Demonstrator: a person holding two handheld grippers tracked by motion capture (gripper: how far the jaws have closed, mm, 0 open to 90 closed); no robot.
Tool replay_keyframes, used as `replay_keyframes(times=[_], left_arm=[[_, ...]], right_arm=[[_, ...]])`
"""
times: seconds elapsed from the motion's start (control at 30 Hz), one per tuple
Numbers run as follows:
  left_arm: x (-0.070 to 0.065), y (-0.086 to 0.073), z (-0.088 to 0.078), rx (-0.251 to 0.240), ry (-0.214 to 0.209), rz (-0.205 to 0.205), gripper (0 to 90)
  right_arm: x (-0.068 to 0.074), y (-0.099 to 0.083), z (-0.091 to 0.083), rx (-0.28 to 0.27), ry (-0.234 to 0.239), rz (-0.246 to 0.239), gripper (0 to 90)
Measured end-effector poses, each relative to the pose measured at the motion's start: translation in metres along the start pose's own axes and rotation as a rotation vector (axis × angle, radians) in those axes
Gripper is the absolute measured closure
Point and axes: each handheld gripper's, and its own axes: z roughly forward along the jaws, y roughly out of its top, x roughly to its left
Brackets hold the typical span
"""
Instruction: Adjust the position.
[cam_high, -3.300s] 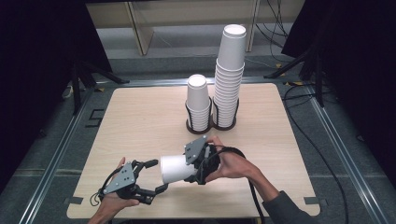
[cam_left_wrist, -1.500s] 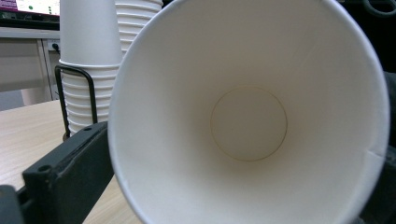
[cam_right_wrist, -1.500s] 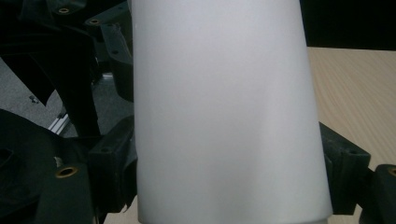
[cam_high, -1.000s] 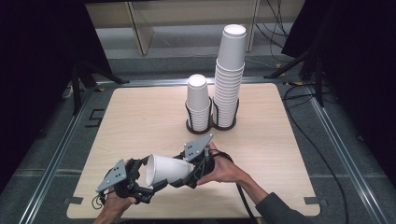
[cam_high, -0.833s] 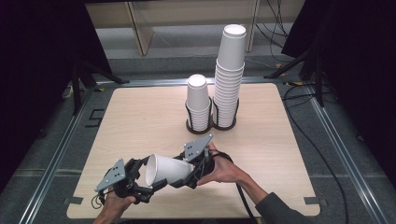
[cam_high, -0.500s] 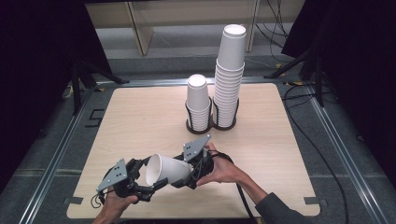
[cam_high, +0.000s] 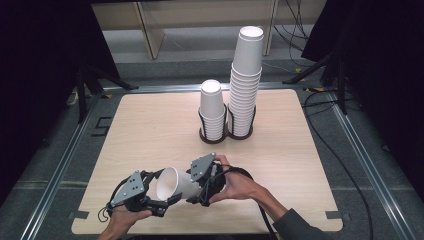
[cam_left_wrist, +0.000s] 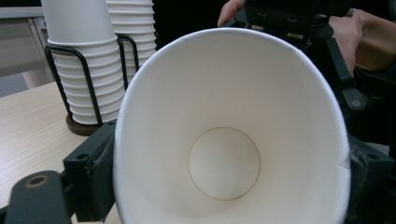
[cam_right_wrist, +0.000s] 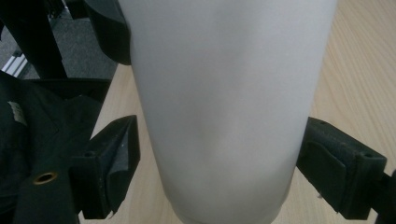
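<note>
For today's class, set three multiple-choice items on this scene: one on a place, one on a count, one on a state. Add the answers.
1. Where do the cup stacks stand?
A. near left corner
B. far middle of the table
C. on the floor

2. How many stacks are there?
A. one
B. two
C. four

3. How is the loose cup turned?
A. upright
B. upside down
C. on its side

Answers:
1 B: the high view shows them past the table's centre.
2 B: a short one and a tall one stand side by side.
3 C: its mouth faces sideways.
</note>
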Motion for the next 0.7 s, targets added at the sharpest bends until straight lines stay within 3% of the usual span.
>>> replay_keyframes(times=[0.1, 0.17, 0.2, 0.3, 0.37, 0.47, 0.53, 0.7], left_arm=[[-0.0009, -0.0006, 0.0021, -0.012, -0.007, 0.0, 12.6], [-0.0013, -0.0007, 0.0025, -0.004, -0.008, 0.006, 12.6], [-0.0022, 0.0002, 0.0016, 0.017, -0.002, 0.007, 12.6], [-0.0034, 0.0002, 0.0027, 0.024, -0.01, 0.011, 12.3], [-0.0026, 0.0, 0.0024, 0.022, -0.013, 0.015, 11.7], [-0.0008, -0.0013, 0.0014, -0.038, -0.018, -0.022, 9.2], [0.0013, -0.0015, -0.0002, -0.083, -0.021, -0.049, 7.8], [0.0021, -0.0032, -0.0021, -0.155, -0.012, -0.104, 5.8]], right_arm=[[-0.0028, 0.0004, 0.0034, -0.001, -0.015, -0.052, 16.7], [0.0005, 0.0007, 0.0042, 0.001, 0.008, -0.005, 17.4], [-0.0018, 0.0004, 0.005, 0.002, -0.007, -0.038, 17.6], [-0.0013, 0.0002, 0.0063, 0.005, 0.002, -0.032, 21.2], [-0.0018, 0.0003, 0.0071, -0.006, 0.001, -0.06, 22.4], [-0.0015, 0.0001, 0.0066, -0.024, 0.015, -0.054, 23.1], [0.0001, -0.0002, 0.0042, -0.073, 0.044, -0.001, 23.3], [-0.0039, -0.0021, 0.0011, -0.208, 0.061, 0.044, 23.5]])
